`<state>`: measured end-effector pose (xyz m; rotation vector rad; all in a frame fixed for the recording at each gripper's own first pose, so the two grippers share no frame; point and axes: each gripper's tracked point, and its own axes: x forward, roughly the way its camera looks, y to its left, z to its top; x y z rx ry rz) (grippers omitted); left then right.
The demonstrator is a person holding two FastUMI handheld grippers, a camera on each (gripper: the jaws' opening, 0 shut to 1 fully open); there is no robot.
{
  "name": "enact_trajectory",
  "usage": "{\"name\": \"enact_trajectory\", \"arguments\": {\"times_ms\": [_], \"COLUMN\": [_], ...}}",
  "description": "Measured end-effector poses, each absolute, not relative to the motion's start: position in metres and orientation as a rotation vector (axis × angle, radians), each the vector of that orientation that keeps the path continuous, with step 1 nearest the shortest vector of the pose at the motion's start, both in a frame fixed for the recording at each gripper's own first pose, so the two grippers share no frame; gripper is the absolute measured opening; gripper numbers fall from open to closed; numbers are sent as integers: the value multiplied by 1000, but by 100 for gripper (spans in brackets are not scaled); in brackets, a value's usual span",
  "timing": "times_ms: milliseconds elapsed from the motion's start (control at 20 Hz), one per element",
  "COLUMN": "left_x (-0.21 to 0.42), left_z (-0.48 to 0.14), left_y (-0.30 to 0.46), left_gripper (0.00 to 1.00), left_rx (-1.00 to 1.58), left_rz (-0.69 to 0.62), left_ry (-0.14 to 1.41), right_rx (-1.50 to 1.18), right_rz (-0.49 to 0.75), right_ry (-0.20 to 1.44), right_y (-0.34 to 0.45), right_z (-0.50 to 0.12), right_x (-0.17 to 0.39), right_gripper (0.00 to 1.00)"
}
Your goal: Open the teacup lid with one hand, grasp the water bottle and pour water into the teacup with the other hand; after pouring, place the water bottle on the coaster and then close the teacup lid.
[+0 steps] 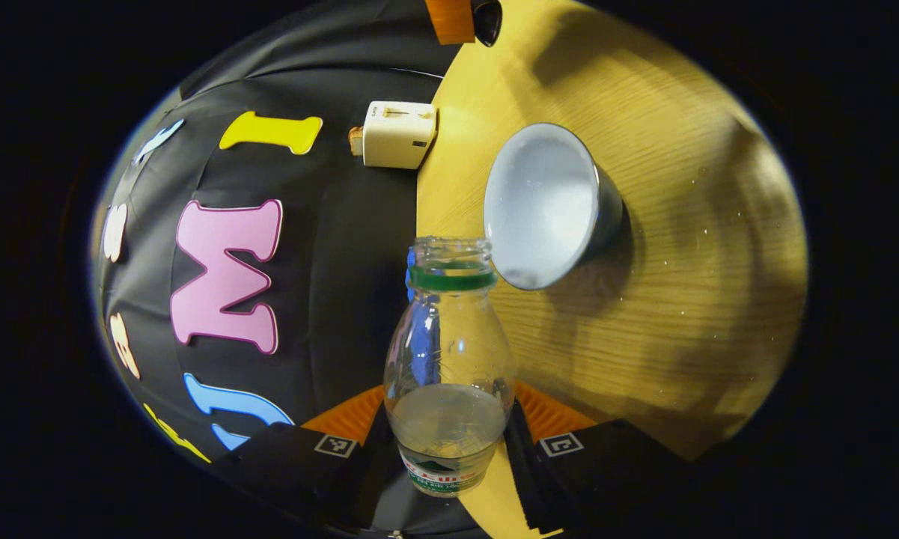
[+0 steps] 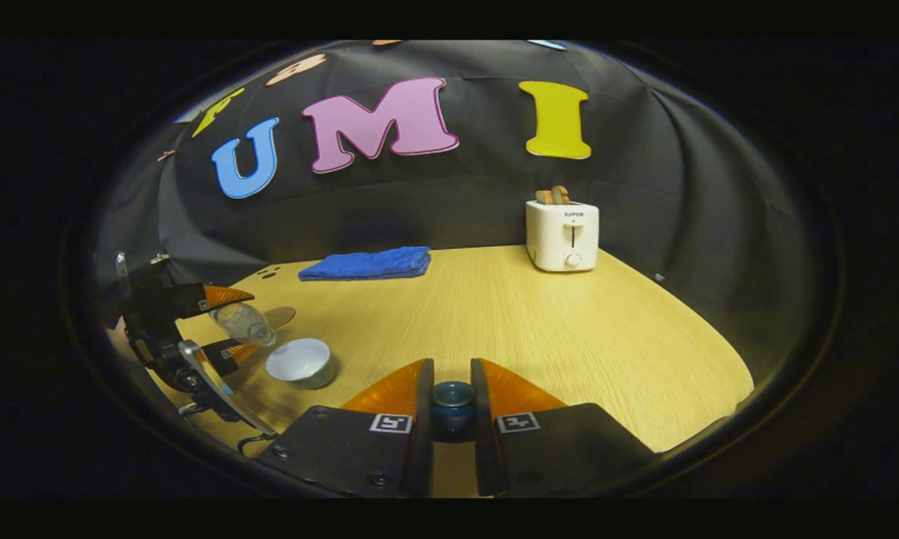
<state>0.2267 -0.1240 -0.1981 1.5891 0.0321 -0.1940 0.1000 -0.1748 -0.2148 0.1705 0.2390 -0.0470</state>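
In the left gripper view, my left gripper is shut on a clear water bottle with a green neck ring and no cap. The bottle is partly full, and its mouth lies just beside the rim of the open teacup, white inside and grey outside. No stream of water is visible. In the right gripper view, the left gripper holds the bottle tilted over the teacup at the table's left. My right gripper is shut on the dark blue teacup lid, above the table's front.
A white toaster with bread in it stands at the back right of the wooden table. A folded blue cloth lies at the back. A flat brown disc, perhaps the coaster, lies behind the bottle. A person's hand holds the left gripper.
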Motion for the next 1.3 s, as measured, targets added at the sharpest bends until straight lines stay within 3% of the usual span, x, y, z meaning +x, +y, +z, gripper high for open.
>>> {"name": "enact_trajectory", "arguments": {"times_ms": [800, 850, 950, 1000, 1200, 1250, 1300], "left_x": [234, 235, 236, 235, 241, 241, 242], "left_z": [-183, -184, -185, -184, -186, -184, -183], "left_y": [-129, -129, -129, -129, -135, -137, -138], "left_gripper": [74, 74, 74, 74, 74, 74, 73], "left_rx": [1790, 1807, 1840, 1852, 1897, 1907, 1914], "left_rz": [-235, -241, -253, -258, -269, -271, -272], "left_ry": [-39, -43, -52, -55, -71, -77, -86], "right_rx": [148, 154, 161, 160, 171, 170, 167], "right_rz": [-19, -14, -11, -13, -10, -7, -5], "right_ry": [252, 253, 257, 258, 271, 274, 275], "right_y": [-171, -170, -169, -169, -166, -165, -165], "right_z": [-209, -208, -208, -208, -213, -214, -214], "right_x": [91, 91, 90, 90, 83, 83, 82], "right_gripper": [26, 21, 21, 26, 21, 26, 21]}}
